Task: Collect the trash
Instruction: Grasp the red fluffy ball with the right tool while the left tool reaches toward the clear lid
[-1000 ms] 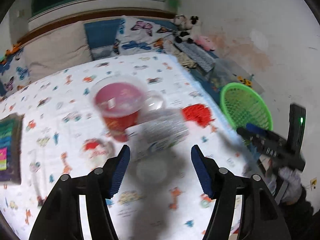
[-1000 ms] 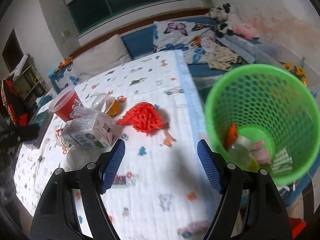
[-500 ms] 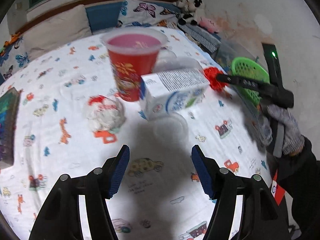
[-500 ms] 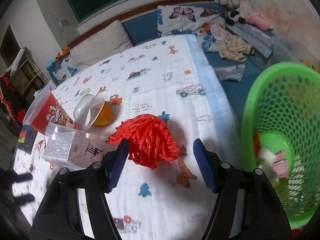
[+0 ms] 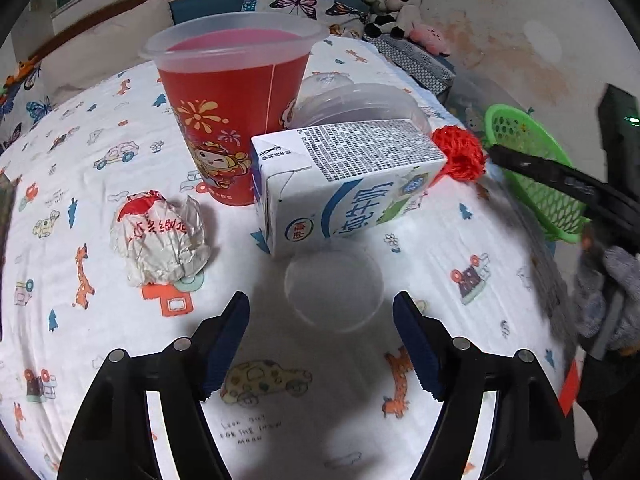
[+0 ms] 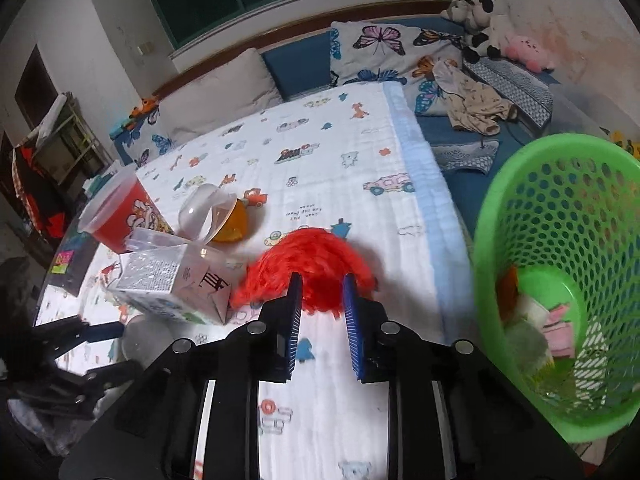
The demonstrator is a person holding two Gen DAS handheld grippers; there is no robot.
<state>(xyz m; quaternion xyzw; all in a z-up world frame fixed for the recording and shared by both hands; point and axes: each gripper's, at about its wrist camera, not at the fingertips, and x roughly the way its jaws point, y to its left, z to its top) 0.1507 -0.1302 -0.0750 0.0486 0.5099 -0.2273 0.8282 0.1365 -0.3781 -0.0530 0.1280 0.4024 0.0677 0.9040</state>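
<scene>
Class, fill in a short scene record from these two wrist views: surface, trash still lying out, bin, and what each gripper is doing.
surface: patterned bed sheet
trash out: red cup; milk carton; crumpled wrapper; clear lid
bin: green basket, some trash inside
left gripper: open, jaws just widened, behind the clear lid
right gripper: jaws just closed on the red mesh

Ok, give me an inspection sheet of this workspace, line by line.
Surface: printed blanket on a bed.
Job's things: red mesh ball, milk carton, crumpled wrapper, red cup, clear lid, green basket part filled.
Clutter: plush toys, pillows.
Grippers: right tool has just closed on the mesh ball; left tool has just been opening, nothing between its jaws, lid just ahead.
Cables: nothing seen.
Surroundings: window, stained wall.
</scene>
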